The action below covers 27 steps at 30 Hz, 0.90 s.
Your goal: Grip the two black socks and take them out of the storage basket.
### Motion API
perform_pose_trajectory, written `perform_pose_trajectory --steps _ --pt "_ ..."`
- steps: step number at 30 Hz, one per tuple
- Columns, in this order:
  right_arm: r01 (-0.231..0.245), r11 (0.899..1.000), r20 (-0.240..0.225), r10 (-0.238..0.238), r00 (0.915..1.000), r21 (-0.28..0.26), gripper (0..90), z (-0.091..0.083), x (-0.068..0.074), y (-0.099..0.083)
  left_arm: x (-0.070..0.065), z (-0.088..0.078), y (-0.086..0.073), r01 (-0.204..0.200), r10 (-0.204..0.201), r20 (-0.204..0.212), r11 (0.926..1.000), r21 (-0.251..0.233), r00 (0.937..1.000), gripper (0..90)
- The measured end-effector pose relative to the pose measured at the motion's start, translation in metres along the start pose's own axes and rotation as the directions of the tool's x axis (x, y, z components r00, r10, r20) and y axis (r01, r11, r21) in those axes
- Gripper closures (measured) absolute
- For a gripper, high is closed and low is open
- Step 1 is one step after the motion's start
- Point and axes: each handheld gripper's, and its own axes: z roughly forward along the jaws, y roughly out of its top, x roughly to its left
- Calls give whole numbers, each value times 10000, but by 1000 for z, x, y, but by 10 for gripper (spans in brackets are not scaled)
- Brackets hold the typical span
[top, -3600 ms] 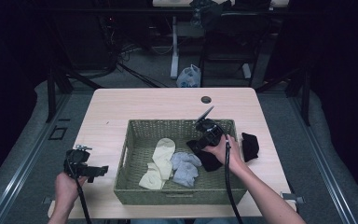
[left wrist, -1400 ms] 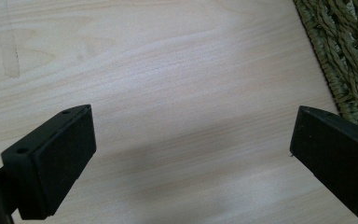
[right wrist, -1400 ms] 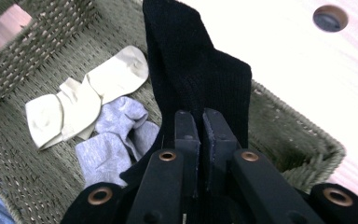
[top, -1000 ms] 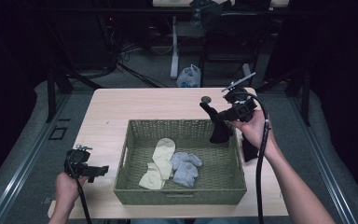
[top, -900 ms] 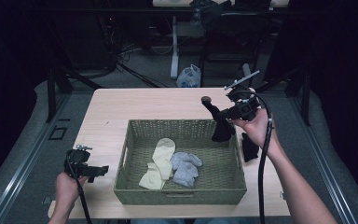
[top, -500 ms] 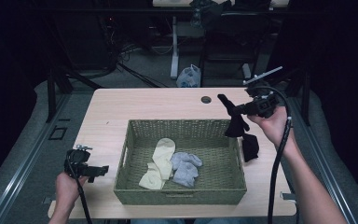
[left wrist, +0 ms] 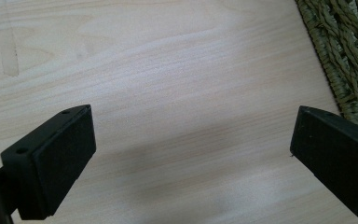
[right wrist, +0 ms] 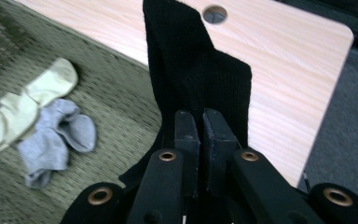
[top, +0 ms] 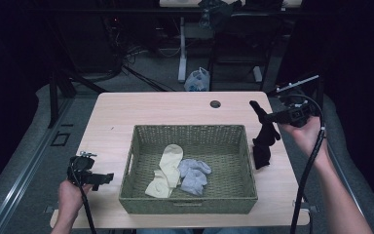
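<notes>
A woven green basket (top: 190, 127) stands mid-table with a cream pair of socks (top: 168, 168) and a grey pair (top: 192, 175) inside. My right gripper (top: 271, 117) hovers above the table just right of the basket, shut on a black sock (top: 269, 132) that dangles from it. In the right gripper view the jaws (right wrist: 196, 116) are pressed together on that black sock (right wrist: 191, 65), with the cream socks (right wrist: 23, 107) and grey socks (right wrist: 56, 140) off to the left. A second black sock (top: 260, 156) lies on the table below. My left gripper (top: 108, 176) rests open at the near left, its jaws (left wrist: 191, 154) wide apart over bare wood.
A round cable hole (top: 215, 104) sits near the table's far edge. The basket's wall (left wrist: 349, 56) is close on the right of the left gripper. Bare tabletop (top: 112, 122) lies left of the basket. Beyond the table are dark floor, table legs and a plastic bag (top: 197, 80).
My right gripper has carried the black sock rightward, from over the basket's far right corner to beyond its right edge. The left gripper has stayed put.
</notes>
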Motion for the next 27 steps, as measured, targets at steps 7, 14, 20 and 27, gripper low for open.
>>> perform_pose_trajectory --steps 7,14,20,27 --pt "-595 9980 236 590 9980 216 863 17 -17 -21 0 0 0 15 -15 18 10000 3 10000 4" --pt "-1067 9896 471 1025 9936 964 863 53 -32 -46 0 1 0 22 -22 29 10000 14 10000 4" --pt "-1179 9795 843 1052 9909 1635 862 79 -39 -60 0 1 0 28 -29 75 9999 114 10000 4" --pt "-1191 9642 818 1024 9914 2367 858 109 -42 -69 0 2 0 34 -34 65 10000 54 10000 4"
